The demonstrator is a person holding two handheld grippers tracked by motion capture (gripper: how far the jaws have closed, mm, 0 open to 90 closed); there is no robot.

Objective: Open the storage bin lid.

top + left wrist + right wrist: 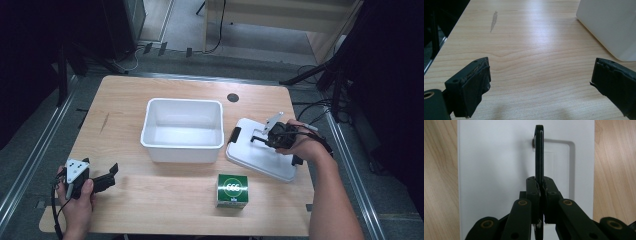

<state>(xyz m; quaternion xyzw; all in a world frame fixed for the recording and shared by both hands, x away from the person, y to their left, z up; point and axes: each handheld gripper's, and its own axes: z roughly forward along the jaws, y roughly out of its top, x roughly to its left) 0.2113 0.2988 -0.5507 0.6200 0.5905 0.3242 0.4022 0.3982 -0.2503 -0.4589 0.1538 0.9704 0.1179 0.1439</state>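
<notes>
A white lid (260,152) with a black handle (257,137) lies on the table right of the white bin (182,129). My right gripper (272,135) is shut on that handle; in the right gripper view the raised handle (539,152) stands edge-on between the closed fingers (533,192) over the lid (496,170). My left gripper (111,172) rests near the table's front left corner, open and empty. In the left gripper view its fingers (475,80) spread wide over bare wood, with the bin's corner (609,27) ahead to the right.
A green and white box (232,190) stands near the front edge, just in front of the lid. A dark round grommet (233,97) sits behind the bin. The wooden table (125,200) has open surface on its left half. Metal rails and cables flank the table.
</notes>
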